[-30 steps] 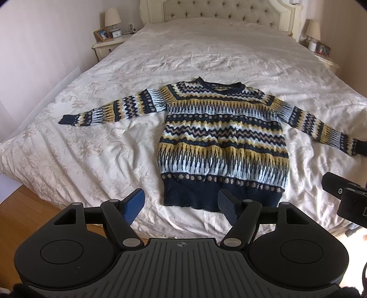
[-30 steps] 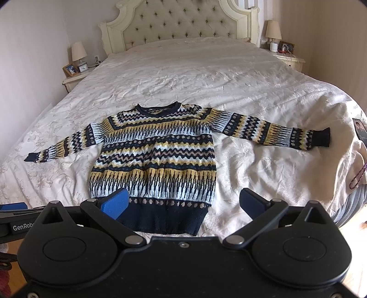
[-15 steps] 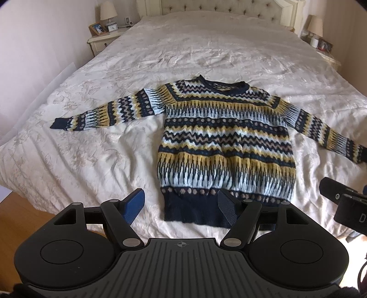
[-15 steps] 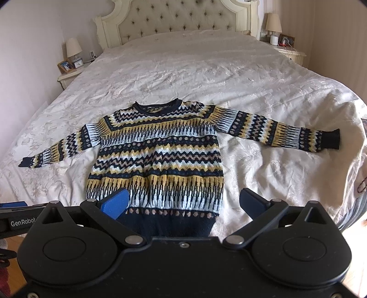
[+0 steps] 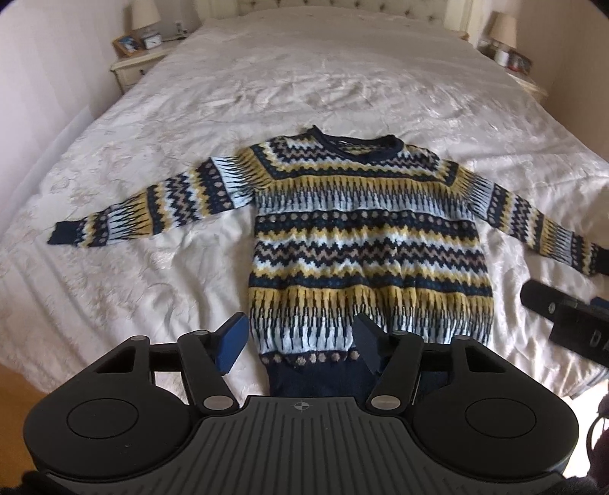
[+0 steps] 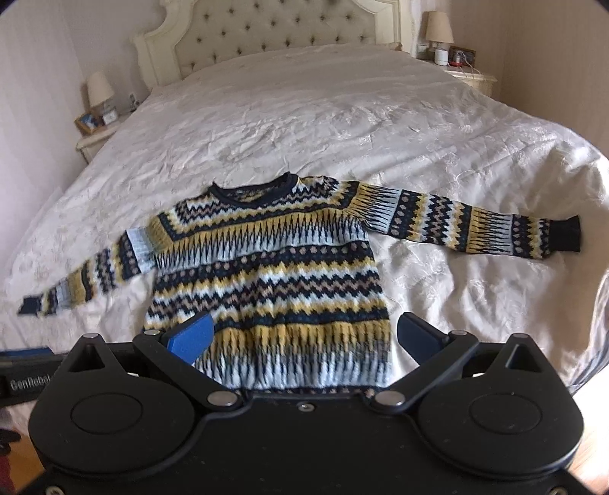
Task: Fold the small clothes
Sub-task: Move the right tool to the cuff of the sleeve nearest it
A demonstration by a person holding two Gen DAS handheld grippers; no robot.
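Observation:
A patterned knit sweater (image 5: 365, 243) in navy, yellow, pale blue and tan lies flat, face up, on the white bedspread (image 5: 289, 95), both sleeves stretched out sideways and its navy hem toward me. It also shows in the right wrist view (image 6: 266, 274). My left gripper (image 5: 300, 339) is open and empty, hovering over the lower left part of the hem. My right gripper (image 6: 304, 335) is open and empty, hovering over the sweater's lower body. The right gripper's body shows in the left wrist view (image 5: 567, 320) at the right edge, beside the right sleeve.
A tufted cream headboard (image 6: 274, 34) stands at the far end. Nightstands with lamps (image 6: 99, 89) flank the bed on the left and on the right (image 6: 439, 28). Wooden floor (image 5: 23, 392) shows below the bed's near left corner.
Both grippers have moved forward over the bed toward the sweater, which now looks larger and nearer. The jaws have stayed open. The sweater has not moved.

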